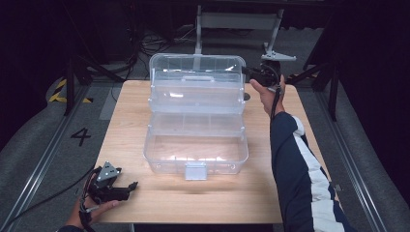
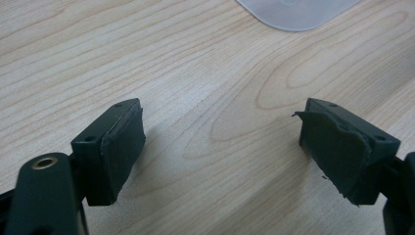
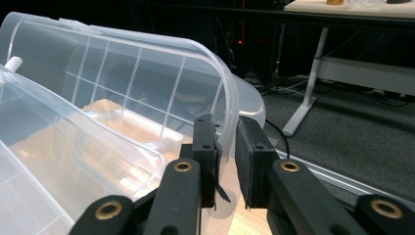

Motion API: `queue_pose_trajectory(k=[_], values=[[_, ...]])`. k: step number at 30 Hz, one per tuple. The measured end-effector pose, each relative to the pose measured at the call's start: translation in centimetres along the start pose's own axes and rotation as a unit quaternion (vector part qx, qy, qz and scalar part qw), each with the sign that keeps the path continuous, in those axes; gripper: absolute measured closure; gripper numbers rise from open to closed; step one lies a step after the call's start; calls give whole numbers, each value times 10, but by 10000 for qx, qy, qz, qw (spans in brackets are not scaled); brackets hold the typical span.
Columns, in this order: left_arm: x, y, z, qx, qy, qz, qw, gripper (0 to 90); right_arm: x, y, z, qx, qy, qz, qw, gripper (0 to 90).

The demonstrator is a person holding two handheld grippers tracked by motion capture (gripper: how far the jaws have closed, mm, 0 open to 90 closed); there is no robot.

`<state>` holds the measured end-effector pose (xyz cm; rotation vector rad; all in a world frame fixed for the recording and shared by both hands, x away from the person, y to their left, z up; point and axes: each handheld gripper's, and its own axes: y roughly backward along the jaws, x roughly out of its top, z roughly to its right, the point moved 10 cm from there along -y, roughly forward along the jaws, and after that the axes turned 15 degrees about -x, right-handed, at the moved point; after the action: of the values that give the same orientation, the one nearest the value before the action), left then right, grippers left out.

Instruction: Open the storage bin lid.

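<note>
High view: a clear plastic storage box (image 1: 196, 153) stands in the middle of the wooden table (image 1: 125, 140), its latch tab facing the near edge. Its lid (image 1: 197, 72) is swung up and stands toward the far edge, with an inner tray lifted between lid and base. The right gripper (image 1: 256, 73) reaches in at the lid's right upper corner, held by the person's right hand (image 1: 267, 94), whose sleeve runs down along the right edge of the table. The left gripper (image 1: 126, 188) lies low at the near left corner, well apart from the box, held by the left hand (image 1: 92, 209), with its grey plate on top and its cable trailing off the left edge.

Left gripper view: the left gripper (image 2: 220, 147) has its jaws spread wide over bare wood with nothing between them. A rounded corner of the box (image 2: 298, 12) shows at the top, clear of the jaws.

Right gripper view: the right gripper (image 3: 226, 152) has its jaws drawn narrow around the curved rim of the lid (image 3: 147, 78), the rim passing between the pads. The lid's ribbed clear wall spreads to the left; beyond it lie a dark floor and a table leg.
</note>
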<state>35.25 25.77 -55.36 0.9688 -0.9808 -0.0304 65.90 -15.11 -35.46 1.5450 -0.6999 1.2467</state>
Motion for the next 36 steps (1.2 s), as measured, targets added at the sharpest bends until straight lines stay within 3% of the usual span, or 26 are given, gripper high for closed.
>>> queue_pose_trajectory(k=[22,24,25,27,30,36], values=[[0,0,0,-38,-3,4,10000,171,-7,-19,7,39,-100,-511,9986,778],[0,-1,0,-49,7,2,10000,171,-10,-21,8,-46,10,-560,9984,812],[0,-1,0,-50,6,3,10000,171,-13,-23,9,-54,61,-612,9981,900],[0,-1,0,-51,7,1,10000,171,-17,-25,7,92,56,-626,9980,900],[0,-1,0,-52,8,-6,10000,168,-27,-32,4,-8,242,-809,9964,900],[0,-1,1,-53,4,13,10000,168,-37,-38,0,-31,244,-909,9956,900]])
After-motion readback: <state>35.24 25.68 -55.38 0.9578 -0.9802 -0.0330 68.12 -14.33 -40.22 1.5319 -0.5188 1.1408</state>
